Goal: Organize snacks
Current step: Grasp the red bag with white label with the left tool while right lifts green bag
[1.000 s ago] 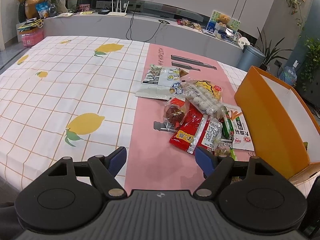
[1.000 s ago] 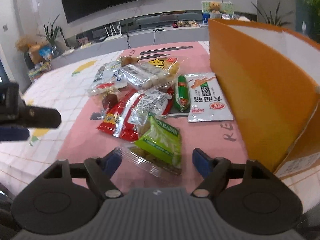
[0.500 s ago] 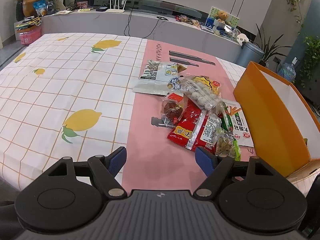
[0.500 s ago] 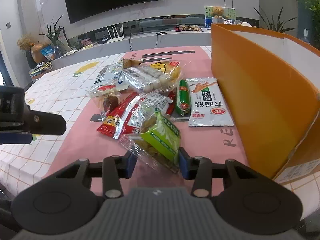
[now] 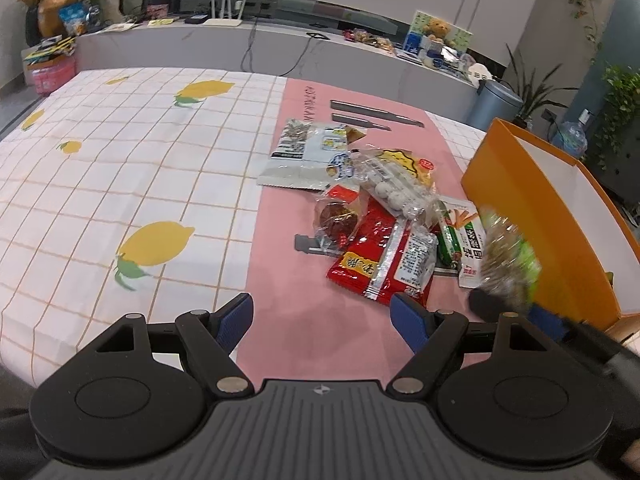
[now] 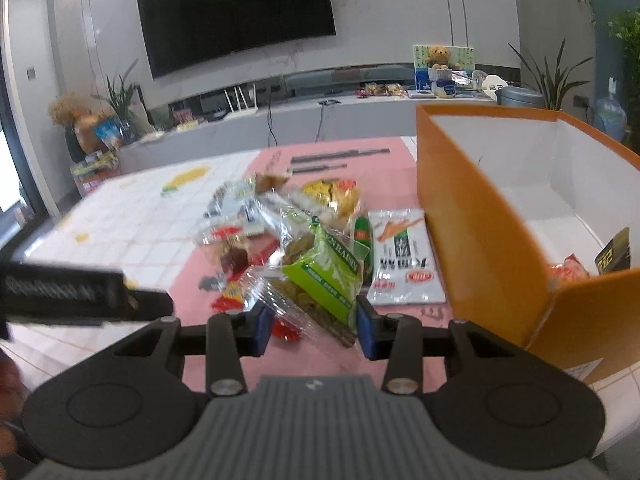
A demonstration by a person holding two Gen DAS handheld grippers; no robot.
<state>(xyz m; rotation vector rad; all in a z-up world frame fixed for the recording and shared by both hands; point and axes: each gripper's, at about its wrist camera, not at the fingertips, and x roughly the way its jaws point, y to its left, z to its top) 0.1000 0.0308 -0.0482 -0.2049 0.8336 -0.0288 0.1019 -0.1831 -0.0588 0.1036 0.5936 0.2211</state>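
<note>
Right wrist view: right gripper (image 6: 316, 330) jaws clamped on the green raisin bag (image 6: 324, 280), mid-lift; next swing over the orange box (image 6: 480, 232). Left gripper (image 5: 320, 316) jaws apart, idle.

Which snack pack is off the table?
The green raisin pack, clamped in the right gripper. The other packs, such as the red pack and white pack, lie flat on the pink runner.
</note>
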